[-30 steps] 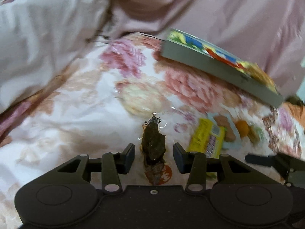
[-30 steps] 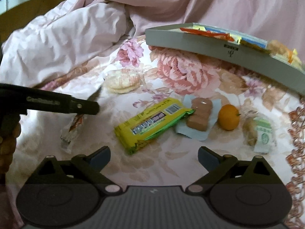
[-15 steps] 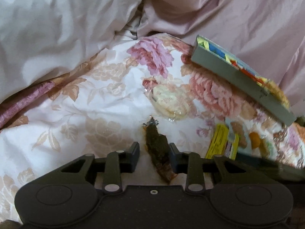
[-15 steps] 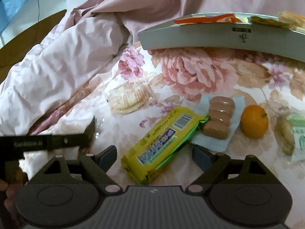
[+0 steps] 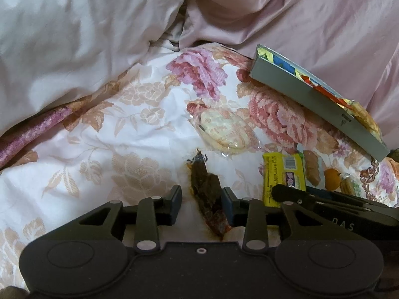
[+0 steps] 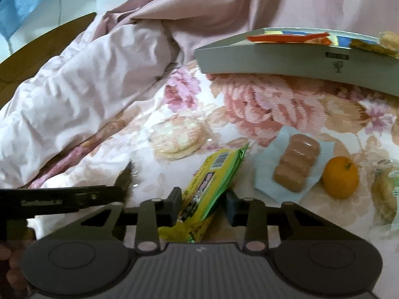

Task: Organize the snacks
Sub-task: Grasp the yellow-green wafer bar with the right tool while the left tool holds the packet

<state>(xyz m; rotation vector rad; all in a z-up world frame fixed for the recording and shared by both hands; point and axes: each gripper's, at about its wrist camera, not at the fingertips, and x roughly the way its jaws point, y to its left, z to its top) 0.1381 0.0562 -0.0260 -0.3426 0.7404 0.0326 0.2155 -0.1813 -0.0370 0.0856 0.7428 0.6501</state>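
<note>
Everywhere is soft bedding: a white sheet with big pink flowers (image 5: 129,129), and a plain pink blanket (image 5: 311,17) bunched up behind it. At the back, a grey tray (image 6: 286,57) of snacks sits on the sheet. The left gripper (image 5: 201,203) has its fingers close beside a dark snack packet (image 5: 207,191), with small gaps. The right gripper (image 6: 203,205) squeezes the yellow snack bar (image 6: 212,182), whose far end tilts up. A round cracker pack (image 6: 178,137), brown biscuits (image 6: 296,165) and an orange (image 6: 340,177) lie nearby.
</note>
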